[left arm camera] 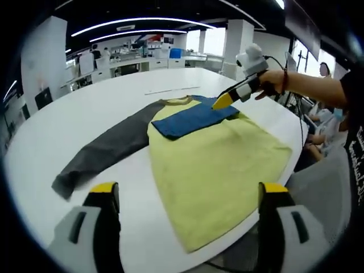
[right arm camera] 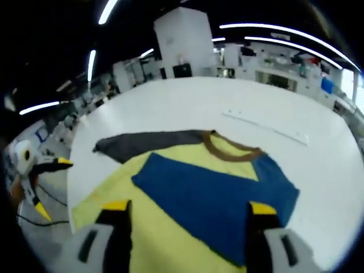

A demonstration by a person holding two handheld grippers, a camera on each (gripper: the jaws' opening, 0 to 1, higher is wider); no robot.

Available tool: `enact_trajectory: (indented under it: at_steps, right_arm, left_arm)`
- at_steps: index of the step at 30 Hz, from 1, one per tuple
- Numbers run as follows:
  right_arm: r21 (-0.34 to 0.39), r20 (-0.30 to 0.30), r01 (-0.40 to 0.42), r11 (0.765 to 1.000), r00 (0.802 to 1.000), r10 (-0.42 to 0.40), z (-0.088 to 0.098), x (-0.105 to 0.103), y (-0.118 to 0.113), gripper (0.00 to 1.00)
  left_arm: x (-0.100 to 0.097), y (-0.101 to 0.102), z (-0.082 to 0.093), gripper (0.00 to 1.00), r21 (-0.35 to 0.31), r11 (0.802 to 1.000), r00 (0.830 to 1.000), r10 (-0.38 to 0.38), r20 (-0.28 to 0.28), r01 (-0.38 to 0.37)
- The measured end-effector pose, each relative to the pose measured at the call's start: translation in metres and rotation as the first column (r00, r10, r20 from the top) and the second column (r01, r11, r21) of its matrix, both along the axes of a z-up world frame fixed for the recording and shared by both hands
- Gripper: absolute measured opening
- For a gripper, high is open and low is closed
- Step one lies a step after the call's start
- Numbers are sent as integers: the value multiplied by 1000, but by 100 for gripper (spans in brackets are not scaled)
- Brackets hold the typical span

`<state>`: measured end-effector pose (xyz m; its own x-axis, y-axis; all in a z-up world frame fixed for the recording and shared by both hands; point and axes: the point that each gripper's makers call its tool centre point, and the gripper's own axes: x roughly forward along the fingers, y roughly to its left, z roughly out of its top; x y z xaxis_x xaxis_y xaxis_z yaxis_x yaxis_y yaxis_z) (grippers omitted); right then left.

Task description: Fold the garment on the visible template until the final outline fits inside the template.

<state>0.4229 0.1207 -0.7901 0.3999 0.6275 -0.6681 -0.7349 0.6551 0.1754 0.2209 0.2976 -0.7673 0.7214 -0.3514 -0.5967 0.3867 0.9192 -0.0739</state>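
Quickly: left gripper [left arm camera: 187, 196] hovers low at the near edge of the white counter [left arm camera: 102, 108], jaws spread wide apart, nothing between them, yellow tips pointing over the hem of the garment [left arm camera: 216, 159]. In the left gripper view the right gripper [left arm camera: 223, 101] comes in from the right, held in a person's hand [left arm camera: 272, 81] with the forearm stretched in over the counter edge; its yellow tip sits at the blue sleeve [left arm camera: 190, 118] near the collar [left arm camera: 179, 101]. Whether it touches the cloth, cannot tell.

Right gripper view: own jaws of the right gripper [right arm camera: 185, 207] open wide, empty, hanging over the blue sleeve [right arm camera: 219, 196]. Left gripper [right arm camera: 48, 187] shows at the left edge, off the counter side, jaws apart.

Garment: one, lying flat on the counter, yellow body, brown collar [right arm camera: 230, 149]. Sleeves: two. Blue one is folded across the chest; the dark grey sleeve [left arm camera: 105, 151] lies stretched straight out to the side, unfolded. Hem corner reaches the near counter rim.

Thin pale strip [right arm camera: 267, 128], one, lies on the counter beyond the collar, apart from the garment. Template outline not distinguishable under the cloth.
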Motion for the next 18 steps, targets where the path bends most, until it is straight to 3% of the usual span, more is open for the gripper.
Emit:
enact_trajectory:
  at_steps: [12, 18]
  right_arm:
    - [0, -5, 103, 995, 995, -103, -6, -1, -61, 67]
    - [-3, 13, 150, 989, 989, -150, -10, 5, -84, 54]
  left_arm:
    - [1, -4, 0, 99, 8, 1000, 1000, -19, -6, 19]
    - [1, -8, 0, 99, 12, 999, 1000, -30, -10, 30]
